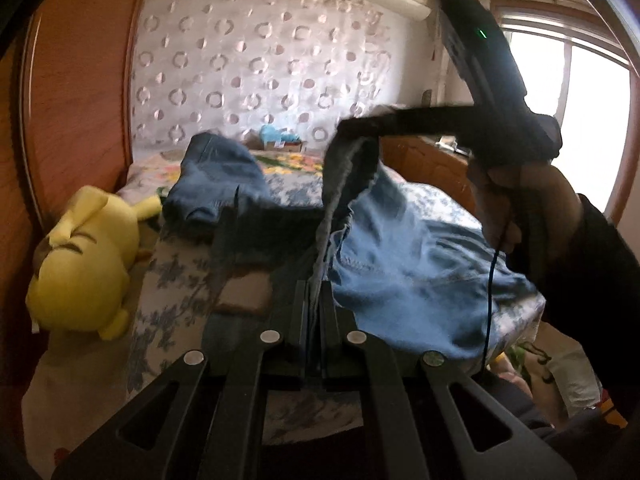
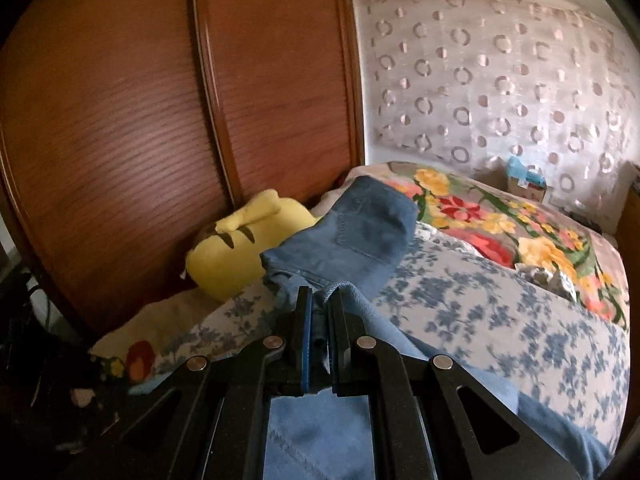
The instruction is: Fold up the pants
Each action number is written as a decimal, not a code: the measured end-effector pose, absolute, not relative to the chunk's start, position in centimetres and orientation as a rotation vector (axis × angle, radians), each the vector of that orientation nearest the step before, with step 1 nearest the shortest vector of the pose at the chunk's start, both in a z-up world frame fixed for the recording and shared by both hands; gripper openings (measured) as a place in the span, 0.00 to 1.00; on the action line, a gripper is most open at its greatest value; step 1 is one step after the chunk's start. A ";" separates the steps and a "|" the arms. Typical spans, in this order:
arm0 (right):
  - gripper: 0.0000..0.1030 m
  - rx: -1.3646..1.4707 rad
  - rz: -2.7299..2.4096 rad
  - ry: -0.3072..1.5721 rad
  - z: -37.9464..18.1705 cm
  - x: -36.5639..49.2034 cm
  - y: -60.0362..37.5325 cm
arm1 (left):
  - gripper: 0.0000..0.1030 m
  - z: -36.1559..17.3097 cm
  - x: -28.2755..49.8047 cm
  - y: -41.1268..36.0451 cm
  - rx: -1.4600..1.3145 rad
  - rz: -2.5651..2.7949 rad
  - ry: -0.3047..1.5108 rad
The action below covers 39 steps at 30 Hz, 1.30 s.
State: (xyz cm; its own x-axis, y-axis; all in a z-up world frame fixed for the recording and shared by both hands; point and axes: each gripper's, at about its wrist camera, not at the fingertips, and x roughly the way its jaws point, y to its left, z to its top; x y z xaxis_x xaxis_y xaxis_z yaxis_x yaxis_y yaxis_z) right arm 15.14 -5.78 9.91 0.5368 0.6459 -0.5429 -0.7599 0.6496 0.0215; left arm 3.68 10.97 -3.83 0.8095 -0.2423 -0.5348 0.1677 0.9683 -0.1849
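Blue jeans (image 1: 400, 264) lie partly lifted over a floral bedspread (image 2: 500, 320), the fold apparently midway: far end doubled over, near hem raised. The left tongs (image 1: 314, 300) and right tongs (image 2: 320, 316) are each clamped on denim, beside a yellow plush toy (image 1: 84, 264).

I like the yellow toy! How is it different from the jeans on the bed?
The yellow plush toy is bright yellow and puffy; the jeans are blue and flat cloth. The toy lies by itself against the wooden wardrobe; the jeans are pinched by the left claw and the right claw, with part lifted off the bed. Both are soft and lie on the same bed.
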 end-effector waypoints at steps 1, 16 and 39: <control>0.06 -0.241 0.844 0.551 9.6 15.4 -5.0 | 0.05 -4.2 3.6 11.0 -0.131 -0.215 0.596; 0.28 -0.219 0.790 0.626 7.5 17.7 0.4 | 0.05 -7.3 3.8 12.9 -0.154 -0.190 0.677; 0.45 -0.206 0.561 0.638 2.6 11.1 -18.7 | 0.33 -5.9 5.4 11.6 -0.143 -0.148 0.612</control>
State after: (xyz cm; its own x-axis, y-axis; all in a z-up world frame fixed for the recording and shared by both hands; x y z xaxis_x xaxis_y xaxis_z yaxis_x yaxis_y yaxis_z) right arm 11.09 -18.69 2.59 0.6612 0.4308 -0.6142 -0.5539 0.8325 -0.0123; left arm 5.39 11.65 -5.94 0.8088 -0.1802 -0.5598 0.0957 0.9795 -0.1770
